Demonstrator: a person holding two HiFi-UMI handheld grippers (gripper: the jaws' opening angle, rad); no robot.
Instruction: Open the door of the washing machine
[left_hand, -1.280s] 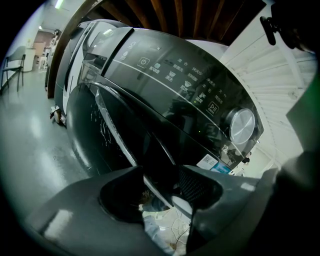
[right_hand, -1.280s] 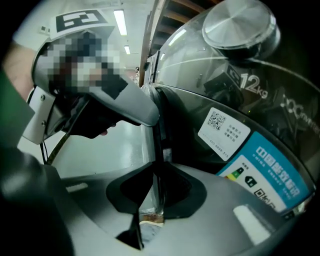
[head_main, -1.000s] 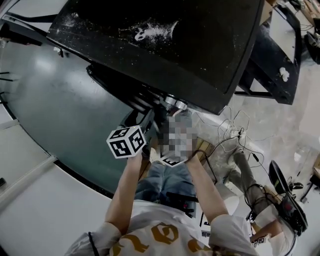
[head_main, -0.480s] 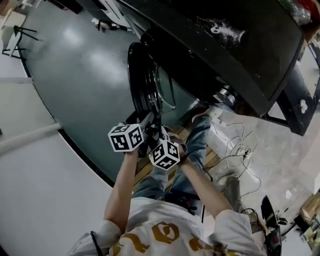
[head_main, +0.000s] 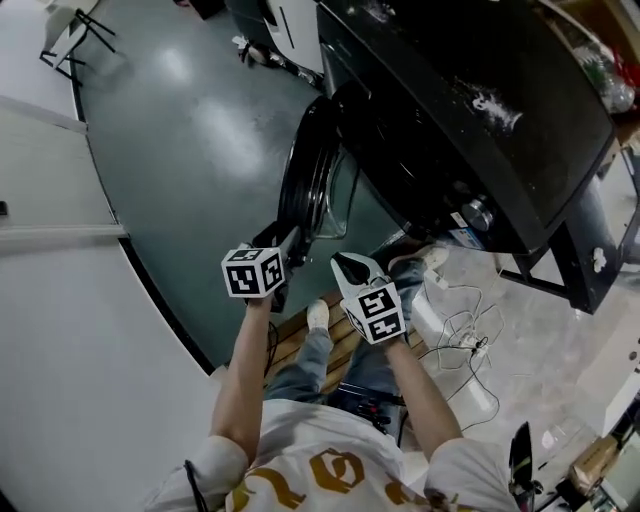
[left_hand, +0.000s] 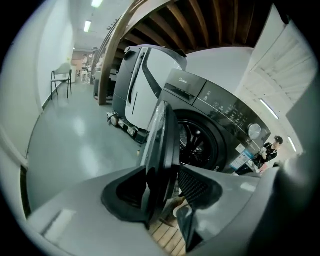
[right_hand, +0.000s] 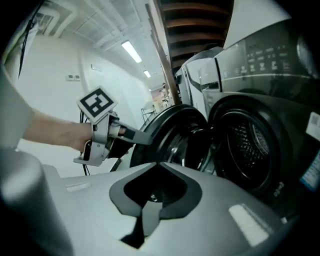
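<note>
The door (left_hand: 162, 130) of the washing machine (head_main: 450, 120) stands well open, swung out to the left of the dark front-loader and seen nearly edge-on from the left gripper view. Its rim sits right between the jaws of the left gripper (left_hand: 164, 175), which are closed down on it, one pad on each face. Behind the door the drum (right_hand: 245, 145) gapes, with its perforated wall showing.

The right gripper (right_hand: 152, 205) hangs just beside the left one, clear of the door. Its jaws are pressed together with nothing between them.

On the slanted control panel (left_hand: 220, 102) I can make out what looks like "Midea" on the drawer front. The row of small markings further along is too fine to read. There's a round dial (left_hand: 254, 131) at the far end, and below it a blue-and-white sticker (left_hand: 242, 155) whose print I can't make out. A smear of white powder (head_main: 495, 105) lies on the machine's dark top.

The person stands on a slatted wooden board (head_main: 300, 335) in front of the machine, on a dark green floor (head_main: 180, 150). Pale cables (head_main: 470, 330) trail to the right. Past the machine is a white appliance (left_hand: 145, 75), and a chair (left_hand: 60, 80) stands well off down the hall.
</note>
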